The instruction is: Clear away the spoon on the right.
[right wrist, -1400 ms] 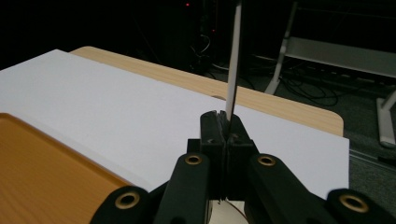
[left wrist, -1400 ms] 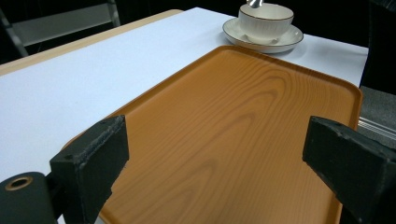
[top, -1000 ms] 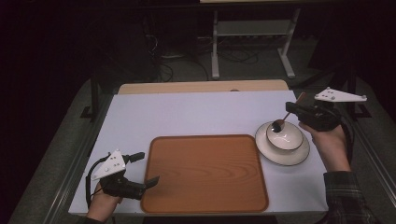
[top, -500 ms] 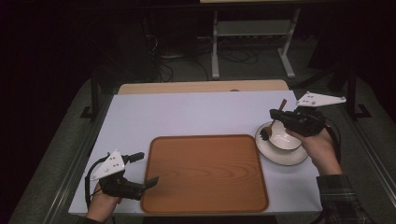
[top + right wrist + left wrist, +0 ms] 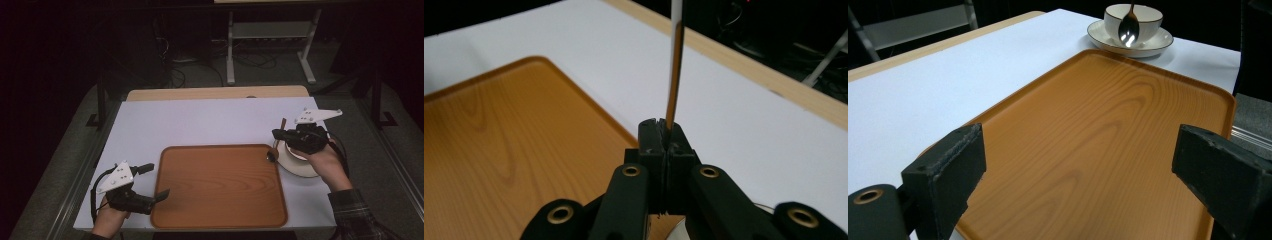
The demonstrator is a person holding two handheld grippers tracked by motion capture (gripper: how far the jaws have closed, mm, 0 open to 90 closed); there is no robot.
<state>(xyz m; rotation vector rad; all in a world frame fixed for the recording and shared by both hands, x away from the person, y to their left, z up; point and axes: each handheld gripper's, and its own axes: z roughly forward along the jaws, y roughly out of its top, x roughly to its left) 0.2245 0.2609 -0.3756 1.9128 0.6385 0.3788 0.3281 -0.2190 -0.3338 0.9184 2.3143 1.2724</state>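
The white table top (image 5: 200, 122) carries a large rectangular wooden tray (image 5: 220, 185) with rounded corners, which lies bare. To the right of the tray stands a round white saucer (image 5: 300, 167) with a dark rim, and on it a white cup (image 5: 1133, 17).

The right gripper (image 5: 278, 135) has its jaws pressed together on the handle of a small metal spoon (image 5: 274, 150). The spoon hangs with its bowl downward, over the right edge of the tray, beside the saucer. The left gripper (image 5: 162, 194) rests at the near left corner of the tray with its jaws wide apart and nothing between them.

I judge that the work is about half done: the spoon is already lifted out of the cup, but it is not yet laid down on the tray. The cup and saucer are also not on the tray.
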